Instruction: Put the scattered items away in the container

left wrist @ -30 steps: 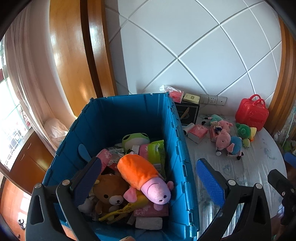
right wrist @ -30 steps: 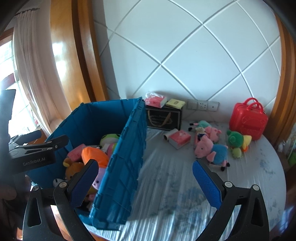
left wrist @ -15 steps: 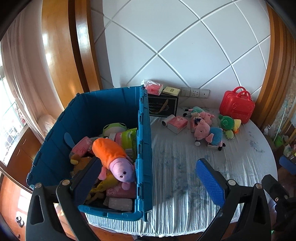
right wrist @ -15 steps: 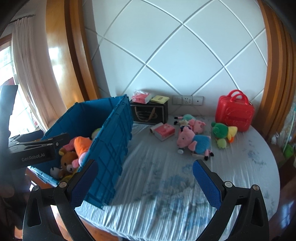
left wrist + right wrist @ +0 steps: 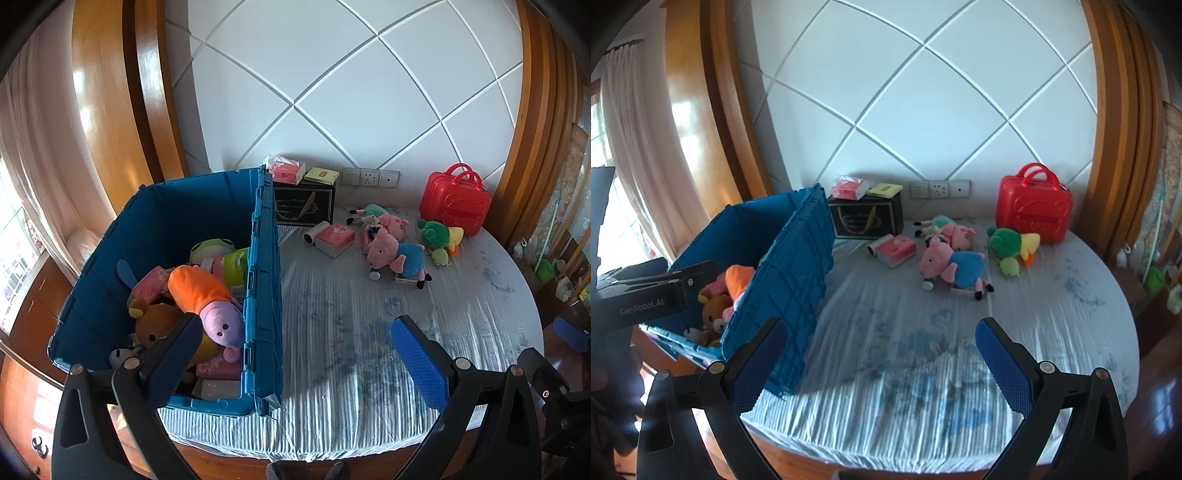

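A round table under a pale striped cloth stands against a white quilted wall. The blue container occupies its left side and holds an orange-clad pig plush and a brown bear. The left gripper hangs level over the container's near right corner, fingers spread, grasping nothing. The right gripper hangs over bare cloth, likewise spread and empty. A pink pig plush in blue, green frog plush, pink box and red case lie well beyond both, near the wall.
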`<state>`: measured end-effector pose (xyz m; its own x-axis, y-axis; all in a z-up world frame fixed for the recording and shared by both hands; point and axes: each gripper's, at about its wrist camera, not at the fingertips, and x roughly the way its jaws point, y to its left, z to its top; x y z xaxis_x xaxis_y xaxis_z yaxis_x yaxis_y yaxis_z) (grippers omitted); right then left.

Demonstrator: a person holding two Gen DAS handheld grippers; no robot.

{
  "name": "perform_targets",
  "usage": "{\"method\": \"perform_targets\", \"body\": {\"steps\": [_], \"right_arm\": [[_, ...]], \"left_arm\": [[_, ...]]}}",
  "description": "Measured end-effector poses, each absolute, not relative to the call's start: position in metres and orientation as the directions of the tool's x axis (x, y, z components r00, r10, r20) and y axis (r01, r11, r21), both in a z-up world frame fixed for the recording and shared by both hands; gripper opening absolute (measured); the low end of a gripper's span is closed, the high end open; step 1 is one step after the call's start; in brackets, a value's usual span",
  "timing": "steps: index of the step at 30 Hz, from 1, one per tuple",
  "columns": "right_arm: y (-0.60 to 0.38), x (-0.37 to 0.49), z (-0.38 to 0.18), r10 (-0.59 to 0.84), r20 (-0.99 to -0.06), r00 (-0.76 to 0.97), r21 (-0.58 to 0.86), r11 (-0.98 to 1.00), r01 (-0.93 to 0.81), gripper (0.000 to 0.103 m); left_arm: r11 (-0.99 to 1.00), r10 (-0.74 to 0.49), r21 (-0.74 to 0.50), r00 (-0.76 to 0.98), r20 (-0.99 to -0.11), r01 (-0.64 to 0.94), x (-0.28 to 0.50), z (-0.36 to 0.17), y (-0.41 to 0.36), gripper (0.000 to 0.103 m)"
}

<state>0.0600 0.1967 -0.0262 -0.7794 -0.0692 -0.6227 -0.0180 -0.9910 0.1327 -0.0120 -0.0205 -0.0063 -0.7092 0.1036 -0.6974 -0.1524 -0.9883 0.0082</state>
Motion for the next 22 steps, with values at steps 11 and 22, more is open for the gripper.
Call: {"method": "perform_targets", "body": {"steps": [11,22], "right_arm": [[0.1925,0.064,-0.0243,-0.049,-0.614,-0.788,0.12,-0.992,-0.032,0.103],[0.1936,0.0648,-0.0203,-0.034,-0.61,-0.792,0.114,-0.992,-0.045,0.103]], "left_arm": [[-0.988,0.095,0.025,-0.727,-0.68,-0.153,-0.0081,-0.002,-0.0232,0.103],[-0.985,0.105,0.035,-0.744,-0.66,-0.17,-0.0043,0.0018,-0.018,0.103]]}}
